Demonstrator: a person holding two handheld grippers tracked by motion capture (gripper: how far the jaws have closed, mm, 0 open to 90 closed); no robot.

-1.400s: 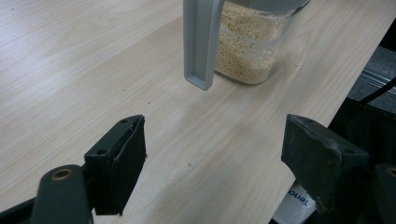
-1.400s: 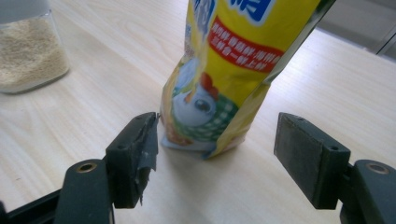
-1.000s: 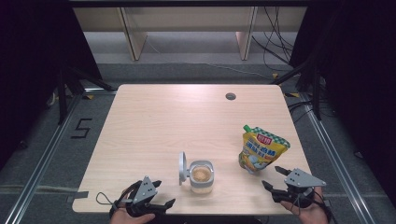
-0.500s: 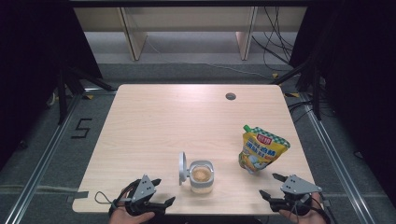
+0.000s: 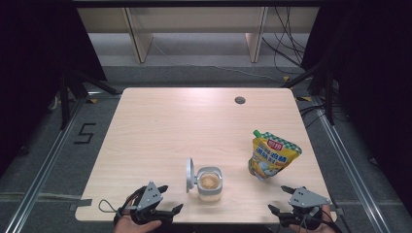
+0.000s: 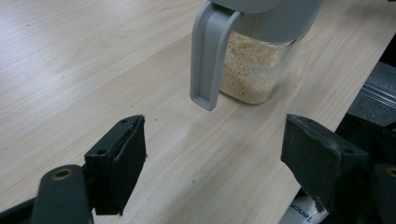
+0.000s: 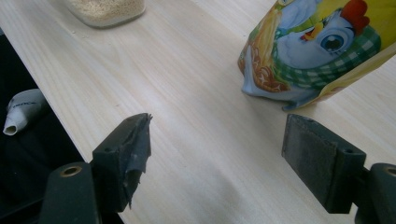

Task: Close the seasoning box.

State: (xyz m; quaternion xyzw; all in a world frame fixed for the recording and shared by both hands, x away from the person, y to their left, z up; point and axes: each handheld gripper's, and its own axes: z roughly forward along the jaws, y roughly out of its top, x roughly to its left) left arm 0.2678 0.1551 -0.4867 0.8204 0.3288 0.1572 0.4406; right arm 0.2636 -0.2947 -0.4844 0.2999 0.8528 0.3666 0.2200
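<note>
Both sets of fingers gape wide and hold nothing. The left gripper [image 5: 167, 199] hovers just left of the open jar [image 5: 210, 183]; the right gripper [image 5: 279, 199] sits just below the yellow pouch [image 5: 272, 155], right of the jar on the worktop [image 5: 194, 121].

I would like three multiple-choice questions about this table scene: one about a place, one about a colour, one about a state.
1. Where does the pouch stand relative to the jar in the high view?
A. To its right
B. To its left
C. On top of it

2. What is the main colour of the pouch?
A. Red
B. Yellow
C. Black

3. How is the jar's lid?
A. Shut flat
B. Lying far off on the table
C. Flipped open, standing up at the jar's side

Answers:
1 A, the pouch stands nearer the right claw.
2 B, its front is yellow with a green chequered band.
3 C, the grey lid stands on edge and the grains show from above.
</note>
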